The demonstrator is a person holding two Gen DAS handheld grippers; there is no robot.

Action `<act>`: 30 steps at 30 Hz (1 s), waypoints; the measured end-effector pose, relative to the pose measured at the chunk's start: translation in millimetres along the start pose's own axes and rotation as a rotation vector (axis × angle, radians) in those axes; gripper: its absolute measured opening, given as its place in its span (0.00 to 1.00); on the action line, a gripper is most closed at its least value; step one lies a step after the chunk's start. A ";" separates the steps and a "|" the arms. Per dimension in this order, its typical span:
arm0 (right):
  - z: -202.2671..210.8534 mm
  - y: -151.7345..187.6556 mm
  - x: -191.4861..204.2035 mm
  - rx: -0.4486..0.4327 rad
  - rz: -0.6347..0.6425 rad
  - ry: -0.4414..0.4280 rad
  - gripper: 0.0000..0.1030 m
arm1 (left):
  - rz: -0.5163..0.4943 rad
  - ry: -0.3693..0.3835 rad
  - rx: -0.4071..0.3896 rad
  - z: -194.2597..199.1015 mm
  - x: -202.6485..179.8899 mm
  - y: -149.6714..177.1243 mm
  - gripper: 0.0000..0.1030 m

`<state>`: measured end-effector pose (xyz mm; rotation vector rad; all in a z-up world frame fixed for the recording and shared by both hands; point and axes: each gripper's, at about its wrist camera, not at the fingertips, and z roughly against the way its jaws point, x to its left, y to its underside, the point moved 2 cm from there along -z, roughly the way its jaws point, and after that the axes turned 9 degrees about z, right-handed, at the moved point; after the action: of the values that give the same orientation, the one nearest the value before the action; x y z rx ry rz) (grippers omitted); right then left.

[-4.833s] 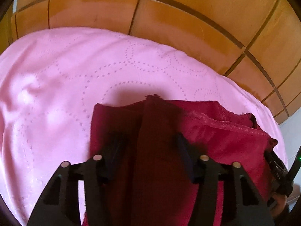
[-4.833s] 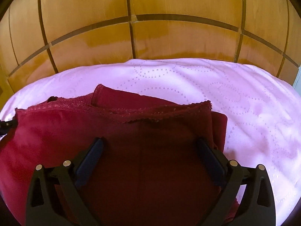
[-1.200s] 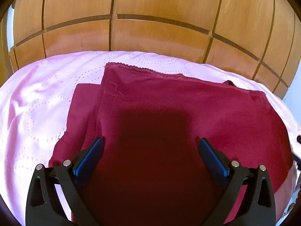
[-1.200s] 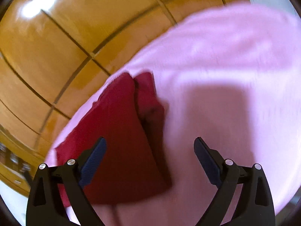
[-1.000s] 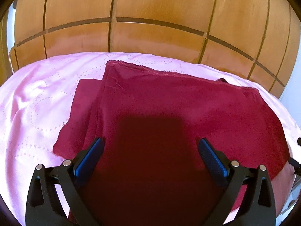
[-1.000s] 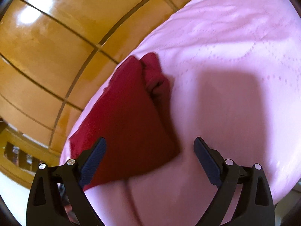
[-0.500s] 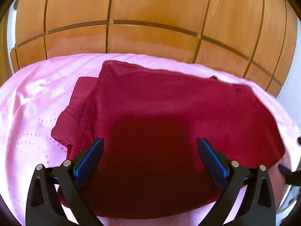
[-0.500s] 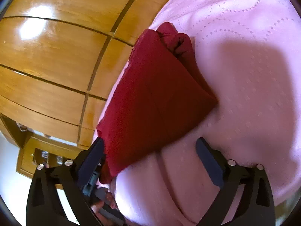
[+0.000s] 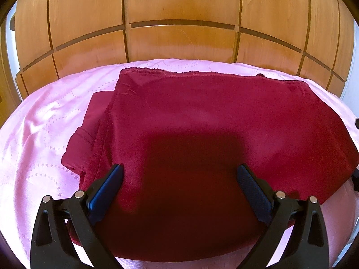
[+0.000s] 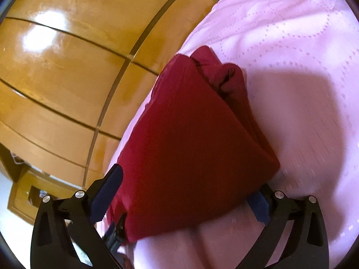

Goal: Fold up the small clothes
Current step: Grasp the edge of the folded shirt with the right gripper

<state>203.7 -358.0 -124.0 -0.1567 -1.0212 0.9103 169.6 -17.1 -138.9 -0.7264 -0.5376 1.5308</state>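
Folded maroon garment (image 9: 202,121) lies crosswise (lace edge far).

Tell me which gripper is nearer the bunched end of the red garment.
Left. The left gripper hovers near the garment's bunched end; the right gripper is at the opposite end.

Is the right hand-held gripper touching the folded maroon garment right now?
Cannot tell. In the right wrist view the right hand-held gripper straddles the maroon garment's near edge, fingers spread; no contact or gap shows plainly.
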 end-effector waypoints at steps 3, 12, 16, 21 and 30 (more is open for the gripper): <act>-8.2 -6.7 0.3 -0.023 0.003 0.012 0.97 | 0.004 0.006 0.001 0.1 0.6 -0.1 0.98; -29.6 -17.8 6.4 -0.104 0.096 0.053 0.97 | 0.007 0.012 0.000 0.3 1.6 0.6 0.98; -31.4 -13.0 12.4 -0.103 0.183 0.046 0.96 | 0.006 0.010 -0.001 0.3 1.5 0.9 0.98; -31.7 -14.6 10.7 -0.135 0.180 0.016 0.93 | 0.005 0.010 -0.002 0.4 1.1 1.1 0.98; -44.3 -28.3 1.9 -0.210 0.115 -0.071 0.81 | 0.004 0.008 -0.003 0.8 0.3 1.0 0.98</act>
<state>255.5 -362.0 -132.6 -0.3646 -1.1831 0.9169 168.3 -16.8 -139.2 -0.7362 -0.5321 1.5308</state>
